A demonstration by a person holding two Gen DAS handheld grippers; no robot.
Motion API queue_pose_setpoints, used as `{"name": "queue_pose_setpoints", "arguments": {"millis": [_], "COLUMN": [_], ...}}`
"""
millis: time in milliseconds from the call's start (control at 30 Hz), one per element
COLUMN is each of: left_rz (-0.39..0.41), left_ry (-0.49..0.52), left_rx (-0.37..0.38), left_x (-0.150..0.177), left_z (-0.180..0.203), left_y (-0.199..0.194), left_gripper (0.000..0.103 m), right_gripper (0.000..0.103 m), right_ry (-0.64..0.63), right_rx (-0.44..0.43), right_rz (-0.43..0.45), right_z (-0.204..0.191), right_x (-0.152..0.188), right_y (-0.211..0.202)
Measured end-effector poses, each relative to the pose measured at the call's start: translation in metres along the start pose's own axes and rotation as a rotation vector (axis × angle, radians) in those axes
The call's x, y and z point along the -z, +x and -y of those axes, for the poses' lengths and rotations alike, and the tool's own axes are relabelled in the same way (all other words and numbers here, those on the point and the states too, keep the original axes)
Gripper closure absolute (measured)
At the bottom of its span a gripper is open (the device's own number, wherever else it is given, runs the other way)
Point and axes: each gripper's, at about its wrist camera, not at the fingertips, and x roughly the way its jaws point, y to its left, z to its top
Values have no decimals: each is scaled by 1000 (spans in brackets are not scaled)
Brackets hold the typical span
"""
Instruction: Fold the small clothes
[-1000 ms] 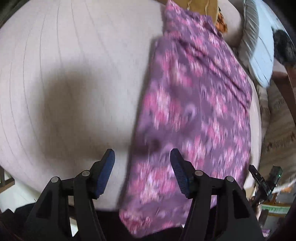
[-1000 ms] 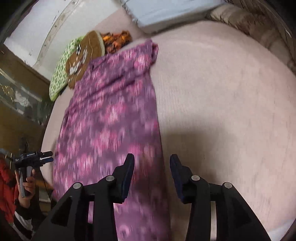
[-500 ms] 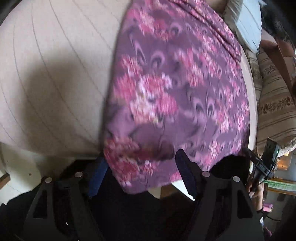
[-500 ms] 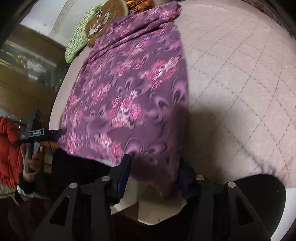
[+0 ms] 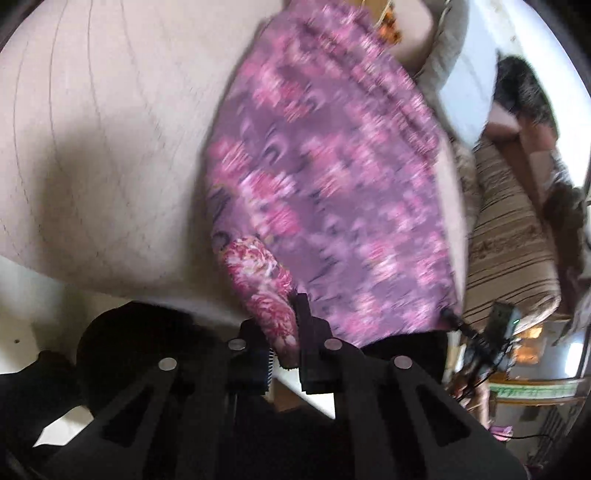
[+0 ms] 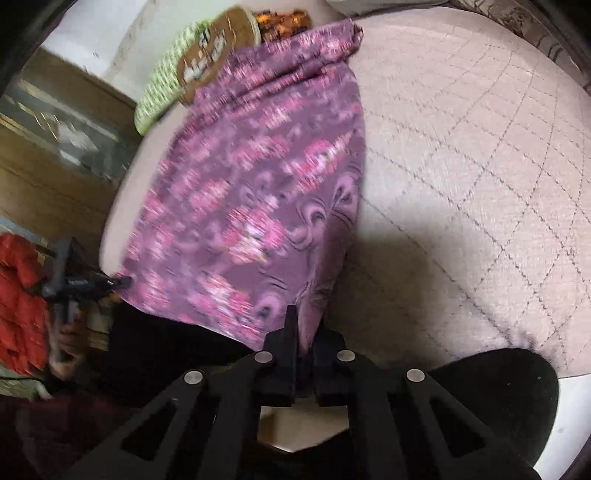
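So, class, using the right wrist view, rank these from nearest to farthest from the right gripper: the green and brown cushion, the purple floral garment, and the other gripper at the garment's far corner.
1. Purple floral garment: its near corner is pinched in the right gripper.
2. Other gripper: off to the left, at the garment's other near corner.
3. Green and brown cushion: top left, past the garment's far end.

A pale pink bed cover (image 6: 461,155) with thin crossing lines carries a purple flowered cloth (image 6: 251,192), lying long. At its far end lie a green-and-brown cushion (image 6: 192,70) and something orange (image 6: 280,20), perhaps another cloth.
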Motion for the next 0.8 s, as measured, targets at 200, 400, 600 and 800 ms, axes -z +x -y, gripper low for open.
{"name": "queue_pose_setpoints", "arguments": {"millis": [200,400,600,800], "left_rz": [105,180,228,273], "left_ry": [-3,-25,-47,-68], "left_rx": [63,50,8,-14], "left_x": [-32,-83,-153,-227], "left_z": [18,29,34,42], "left_y": [-25,-30,-26,-11], "left_gripper": [95,95,95,95], "right_gripper": [98,98,98,98], "right_ry": [65,81,83,116], "right_rx": [-140,-202,-220,-214], "right_rz": [84,195,255,296], "right_z": [-8,-17,-10,4], "right_x": [-22,-74,-135,-202], "right_y": [-17,-23,-18,6]}}
